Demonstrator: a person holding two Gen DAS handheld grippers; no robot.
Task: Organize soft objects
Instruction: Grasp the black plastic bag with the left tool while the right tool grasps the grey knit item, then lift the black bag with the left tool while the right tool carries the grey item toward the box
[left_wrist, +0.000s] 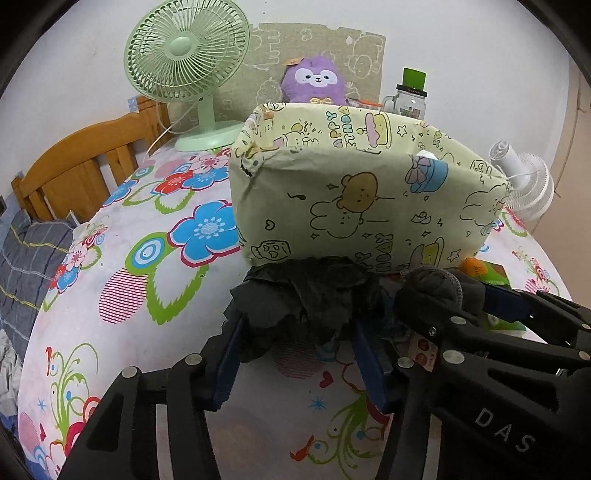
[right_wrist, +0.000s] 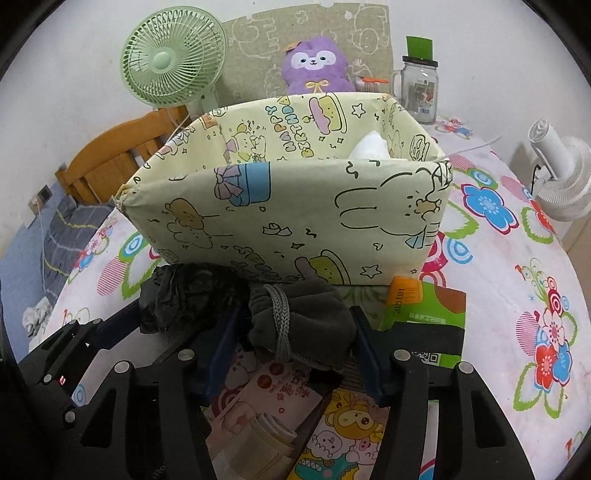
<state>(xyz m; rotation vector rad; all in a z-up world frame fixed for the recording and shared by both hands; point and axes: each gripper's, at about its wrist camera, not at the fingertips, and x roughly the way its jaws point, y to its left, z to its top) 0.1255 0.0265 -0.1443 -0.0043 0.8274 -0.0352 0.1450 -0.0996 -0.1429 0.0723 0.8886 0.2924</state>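
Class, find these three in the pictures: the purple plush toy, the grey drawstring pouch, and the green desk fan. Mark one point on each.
purple plush toy (right_wrist: 313, 61): right wrist view, on its white face.
grey drawstring pouch (right_wrist: 317, 314): right wrist view, on its velvety body.
green desk fan (left_wrist: 183, 46): left wrist view, on the grille's hub.

On the pale yellow fabric box (right_wrist: 288, 206) in front of you, the inner back wall reads "HAPPY BIRTHDAY" in coloured letters. The black frame of the right gripper (left_wrist: 506, 428), seen from your left wrist camera, carries "DAS". The orange tab on the green carton (right_wrist: 424, 310) shows "20251101". Red characters on the pink packet (right_wrist: 280, 391) are too small to read.
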